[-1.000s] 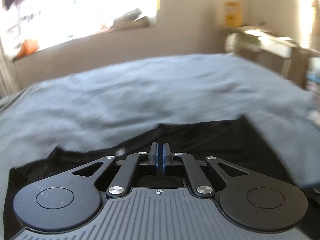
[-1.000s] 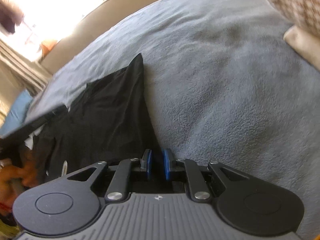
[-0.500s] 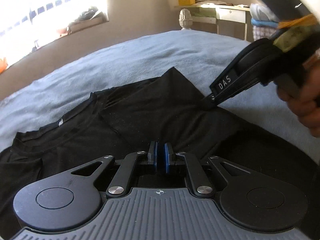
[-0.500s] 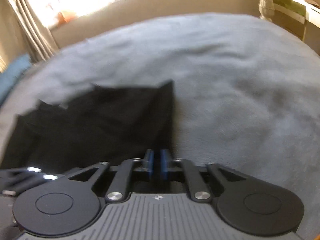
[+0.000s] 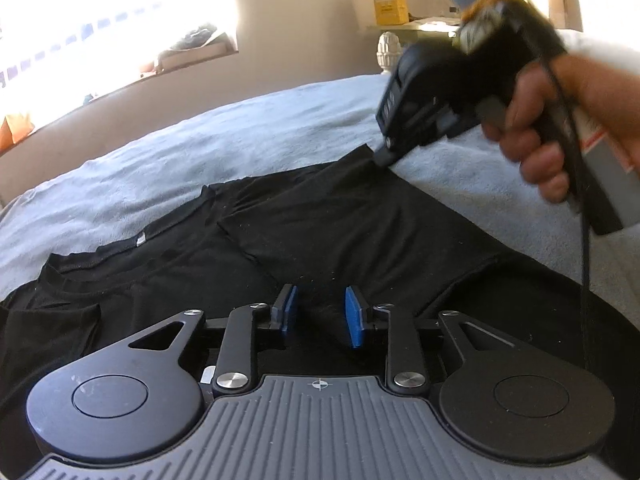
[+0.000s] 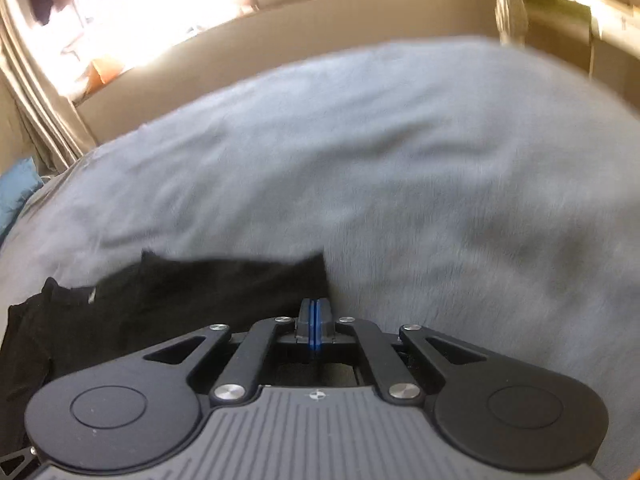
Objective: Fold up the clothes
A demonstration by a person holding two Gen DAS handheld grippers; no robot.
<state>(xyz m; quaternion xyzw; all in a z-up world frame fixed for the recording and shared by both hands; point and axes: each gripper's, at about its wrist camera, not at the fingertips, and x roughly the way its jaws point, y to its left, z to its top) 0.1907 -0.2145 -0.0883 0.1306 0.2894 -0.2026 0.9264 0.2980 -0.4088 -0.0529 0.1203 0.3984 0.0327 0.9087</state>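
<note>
Your left gripper [image 5: 320,316] is opening over the soft black cotton T-shirt [image 5: 280,240]; your right gripper [image 5: 384,156] pinches its far corner.

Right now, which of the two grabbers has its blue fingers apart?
The left gripper: its jaws are opening over the black shirt. The right gripper is shut.

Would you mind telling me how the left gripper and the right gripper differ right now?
The left gripper has its blue pads apart, jaws opening over the black shirt without pinching it; the right gripper is shut, pads together, at the shirt's far corner. The left sits over the shirt's near middle; the right sits at its edge beside the grey blanket. Both angle downward.
</note>
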